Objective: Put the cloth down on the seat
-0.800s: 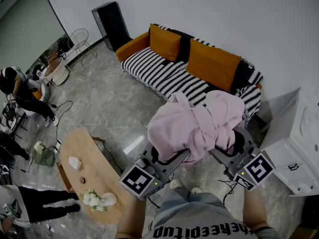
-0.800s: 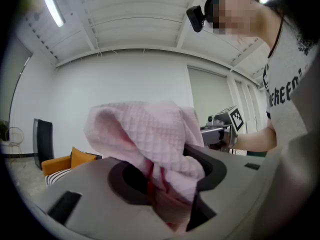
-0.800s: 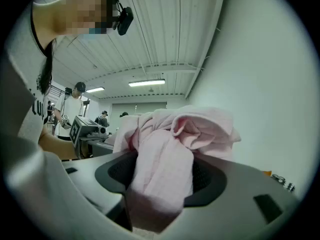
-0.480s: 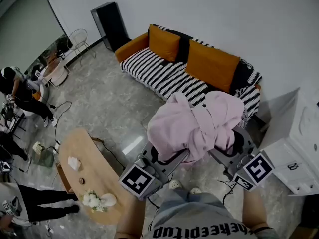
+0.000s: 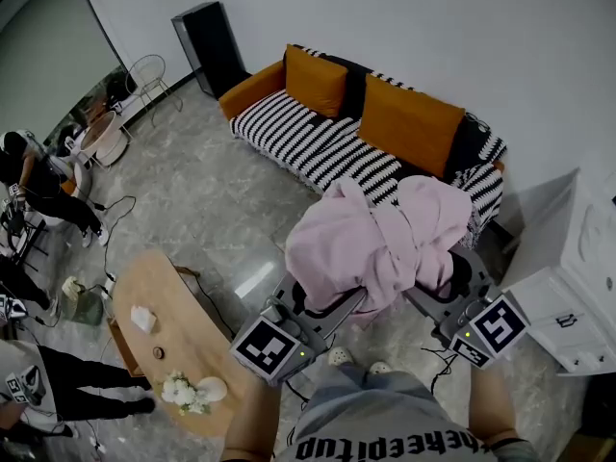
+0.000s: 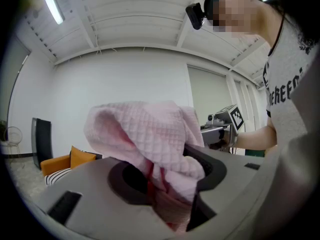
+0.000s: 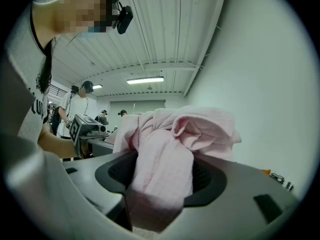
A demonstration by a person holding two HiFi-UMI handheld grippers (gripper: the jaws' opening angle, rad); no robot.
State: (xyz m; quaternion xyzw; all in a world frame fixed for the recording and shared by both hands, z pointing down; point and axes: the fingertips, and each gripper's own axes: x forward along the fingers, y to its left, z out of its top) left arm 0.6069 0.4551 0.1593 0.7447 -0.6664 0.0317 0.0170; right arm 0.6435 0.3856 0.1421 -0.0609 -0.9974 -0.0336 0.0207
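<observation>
You are standing on a glossy grey marbled floor (image 5: 212, 210), facing a sofa (image 5: 252, 89) whose seat (image 5: 318, 147) is striped black and white, with plump orange cushions (image 5: 409, 123) against a plain white wall (image 5: 433, 27). An oval wooden table (image 5: 178, 316) is sitting to your left and a white cabinet (image 5: 577, 277) to your right. You are holding the cloth (image 5: 380, 243), pink, quilted and bunched, up in front of you, not yet on the seat. The left gripper (image 6: 160, 184) and right gripper (image 7: 160, 179) are each clamping a fold of it.
</observation>
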